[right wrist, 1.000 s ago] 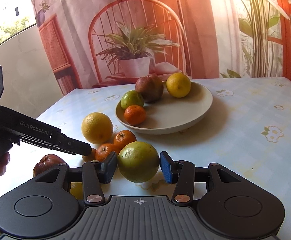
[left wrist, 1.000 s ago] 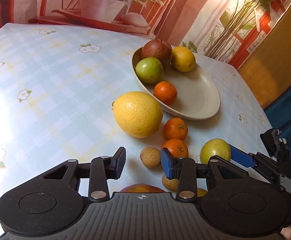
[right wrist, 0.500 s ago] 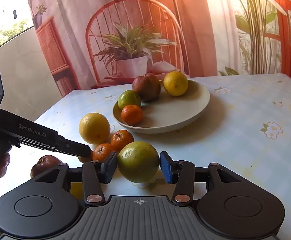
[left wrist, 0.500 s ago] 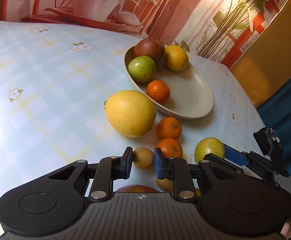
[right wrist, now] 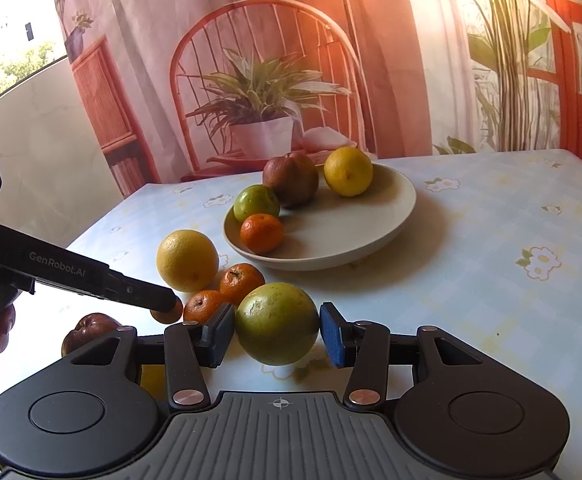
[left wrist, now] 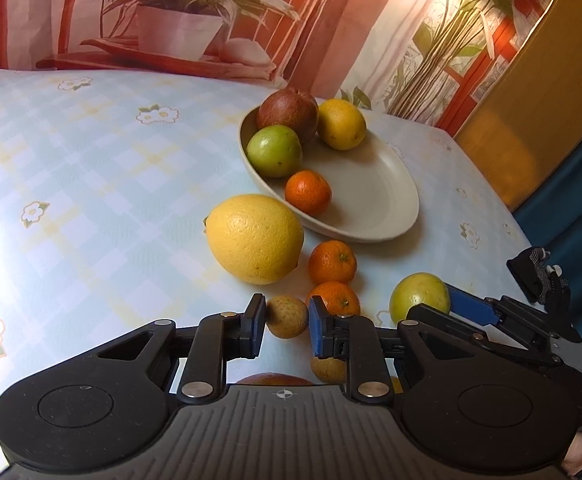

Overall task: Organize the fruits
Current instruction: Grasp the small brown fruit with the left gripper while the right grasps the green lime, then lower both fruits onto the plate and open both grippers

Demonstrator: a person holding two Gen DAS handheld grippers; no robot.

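Jaws of the left gripper [left wrist: 286, 326] pinch a round tan fruit [left wrist: 287, 316].

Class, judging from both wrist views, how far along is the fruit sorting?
Done: four fruits sit in the bowl. In hand: the left gripper is shut on a small brownish fruit; the right gripper grips a green fruit. Left: the large yellow citrus and two mandarins.

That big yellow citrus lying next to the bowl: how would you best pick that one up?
Grip the big yellow citrus across its short middle, not end to end: it lies lengthwise with a small nub at one end. Come from above, or from its open side away from the bowl, since two small oranges crowd the other side. A hand-held gripper would probably need its jaws wide.
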